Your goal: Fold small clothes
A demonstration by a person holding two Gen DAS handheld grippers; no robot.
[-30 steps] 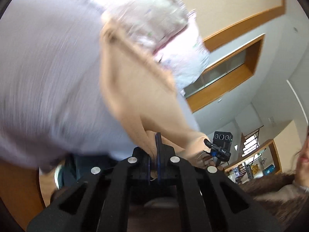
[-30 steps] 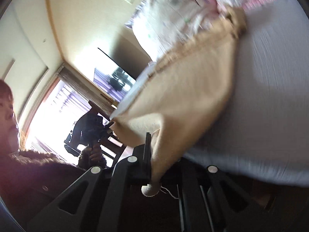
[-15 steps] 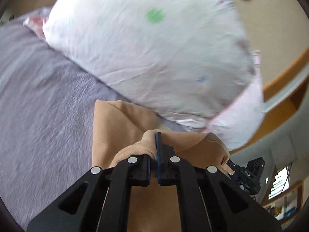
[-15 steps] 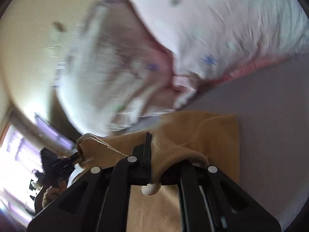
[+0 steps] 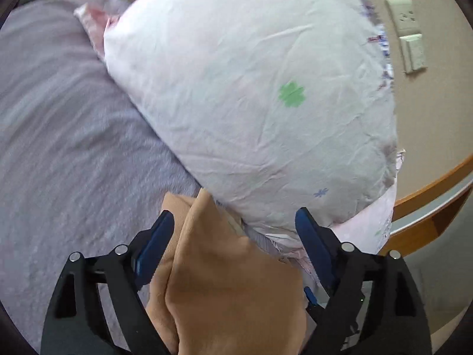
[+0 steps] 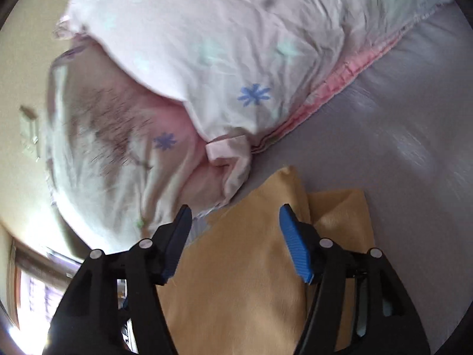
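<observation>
A tan small garment (image 5: 227, 281) lies folded on the lilac bed sheet (image 5: 65, 148), its far edge against a pillow. My left gripper (image 5: 233, 227) is open, its blue pads (image 5: 153, 248) standing either side of the garment's fold without gripping it. In the right wrist view the same tan garment (image 6: 245, 272) lies under my right gripper (image 6: 233, 222), which is open too, with its blue pads (image 6: 295, 251) apart above the cloth.
A big white pillow with green and blue prints (image 5: 266, 97) leans at the head of the bed, over a pink pillow (image 6: 165, 136). A beige wall with switch plates (image 5: 411, 32) and a wooden ledge (image 5: 428, 189) lie beyond.
Both grippers carried the tan garment down onto the sheet beside the pillows, then opened and let it go. The garment now lies flat and folded.
</observation>
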